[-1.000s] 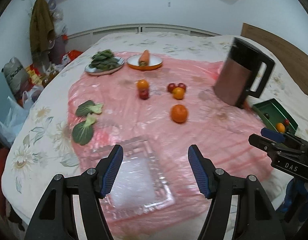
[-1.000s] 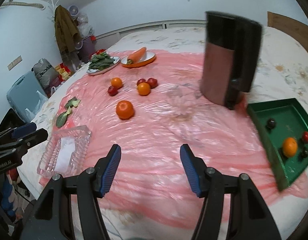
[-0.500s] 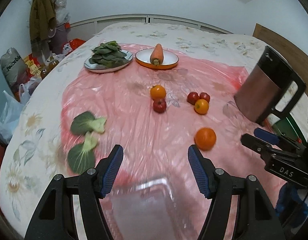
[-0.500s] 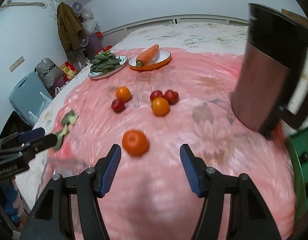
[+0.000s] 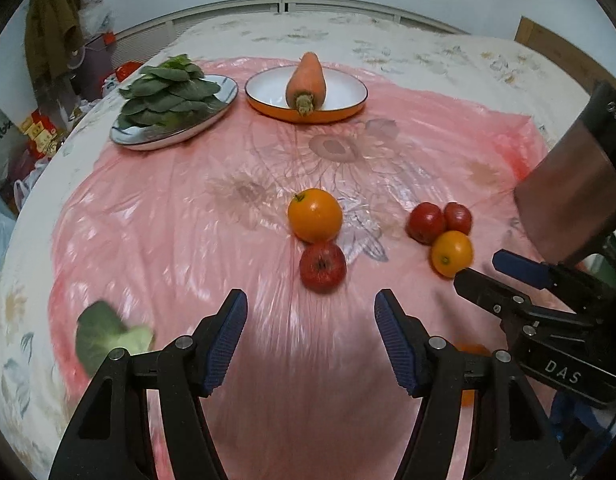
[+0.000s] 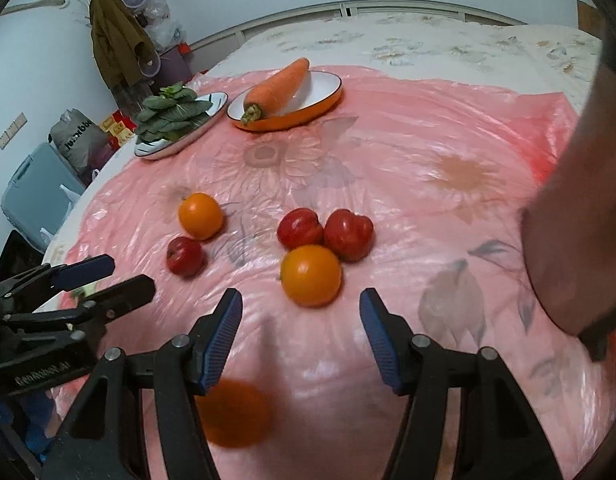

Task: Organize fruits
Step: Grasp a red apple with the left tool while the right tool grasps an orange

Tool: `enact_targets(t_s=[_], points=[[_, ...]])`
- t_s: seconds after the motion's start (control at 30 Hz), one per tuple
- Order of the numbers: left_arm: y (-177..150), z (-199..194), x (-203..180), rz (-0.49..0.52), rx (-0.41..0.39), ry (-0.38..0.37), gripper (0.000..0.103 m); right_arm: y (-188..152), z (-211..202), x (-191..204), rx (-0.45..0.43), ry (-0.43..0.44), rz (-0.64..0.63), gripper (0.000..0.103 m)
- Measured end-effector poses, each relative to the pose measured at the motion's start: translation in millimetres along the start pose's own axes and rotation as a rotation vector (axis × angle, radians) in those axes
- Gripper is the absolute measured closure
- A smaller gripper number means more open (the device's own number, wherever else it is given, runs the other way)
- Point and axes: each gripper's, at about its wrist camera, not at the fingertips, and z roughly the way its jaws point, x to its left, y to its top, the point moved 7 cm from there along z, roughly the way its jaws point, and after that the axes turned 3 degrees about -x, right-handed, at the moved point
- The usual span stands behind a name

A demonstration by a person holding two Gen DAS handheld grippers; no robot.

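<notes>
Both tongs open, empty. Left tongs [image 5: 310, 334] above red apple [image 5: 322, 266]; right tongs [image 6: 301, 330] just before orange [image 6: 311, 275], mid pink sheet [image 6: 408, 152]. Advice: lower straight, centre fruit between pads, close gently.

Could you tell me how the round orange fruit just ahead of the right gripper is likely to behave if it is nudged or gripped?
The round orange fruit looks nearly spherical, so it would probably roll if nudged. It touches two red fruits, which might shift too. The glossy pink plastic sheet beneath looks slick. Its rind seems firm enough for the padded fingers.
</notes>
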Motion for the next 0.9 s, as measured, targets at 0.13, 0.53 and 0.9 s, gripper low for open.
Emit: enact_targets(t_s=[0.13,0.53,0.9], points=[[6,17,-1,0.012,0.012,0.011,0.046,4,15,-1,0.024,-0.003,0.004,0.027],[6,45,3,-0.026,0.059,-0.044,0.075,5,32,-9,0.069,0.007,0.017,0.06],[8,30,6,-0.049,0.017,-0.073,0.075,2,16,-15,0.035,0.063,0.075,0.061]])
